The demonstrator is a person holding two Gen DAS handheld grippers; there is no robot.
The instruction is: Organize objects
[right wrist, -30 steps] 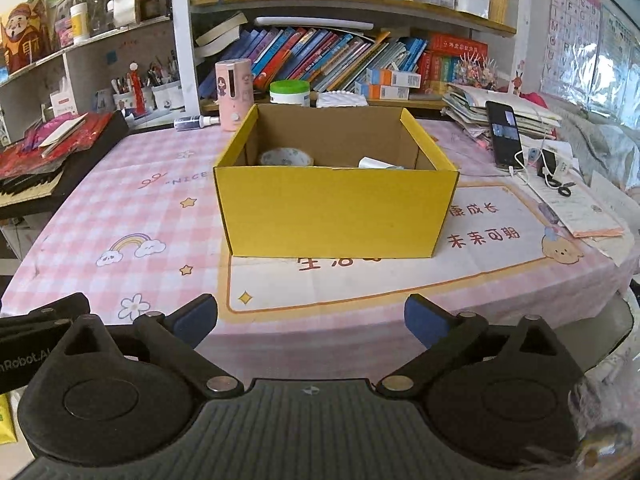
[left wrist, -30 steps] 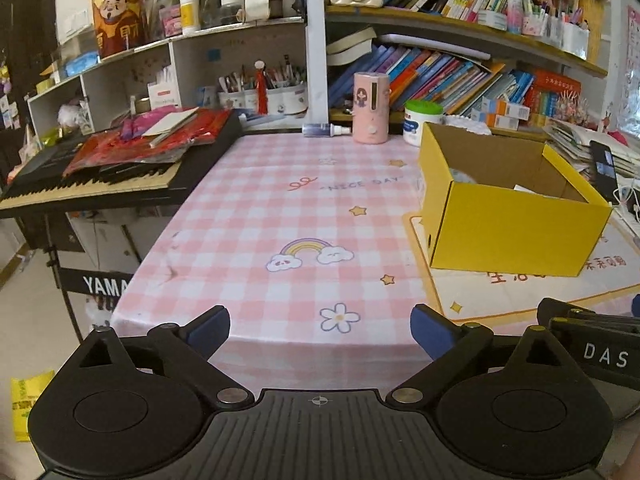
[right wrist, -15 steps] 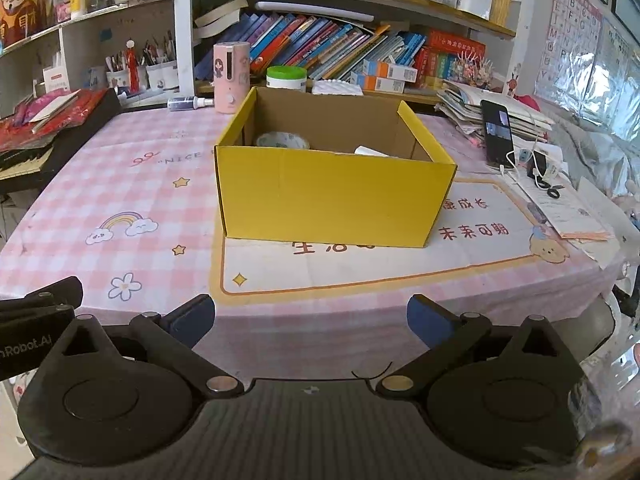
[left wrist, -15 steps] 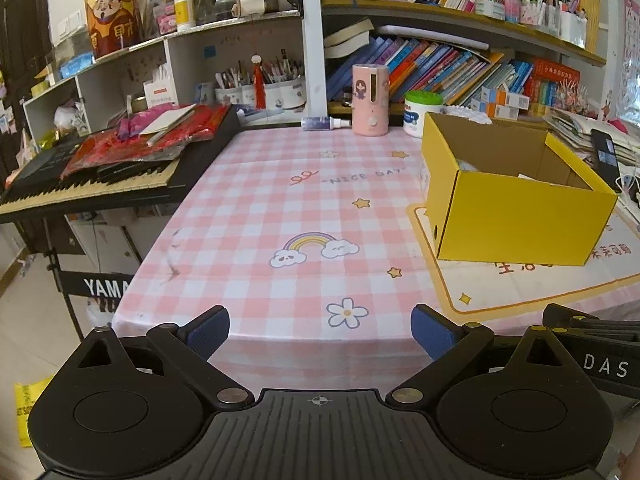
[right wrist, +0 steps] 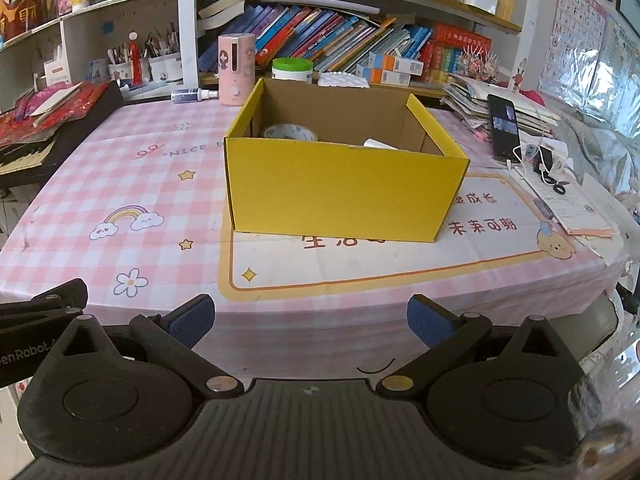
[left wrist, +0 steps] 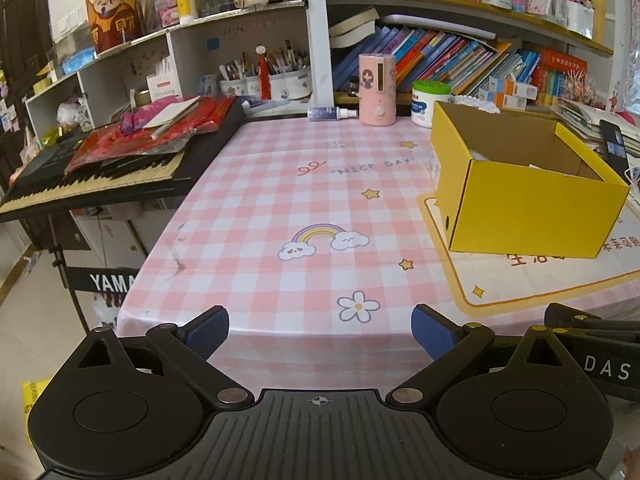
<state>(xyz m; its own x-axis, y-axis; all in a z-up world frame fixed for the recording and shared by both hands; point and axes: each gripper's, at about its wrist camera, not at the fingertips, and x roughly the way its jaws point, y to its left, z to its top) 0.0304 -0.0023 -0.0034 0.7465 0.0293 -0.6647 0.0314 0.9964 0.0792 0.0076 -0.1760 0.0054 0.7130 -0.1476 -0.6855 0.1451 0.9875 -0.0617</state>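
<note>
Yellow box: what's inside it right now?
In the right wrist view the yellow box holds a roll of tape at its back left and a white item peeking over the front wall. That wall hides the rest of the floor.

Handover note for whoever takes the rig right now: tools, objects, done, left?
Left tool: open, holds nothing, at the near table edge.
Right tool: open, holds nothing, facing the yellow box.
Box sits on the mat, top open; a tape roll and a white item are already inside.
Still out at the table's back edge: spray bottle, pink dispenser, green-lidded jar.
Which of these should go in, I cannot tell.
</note>
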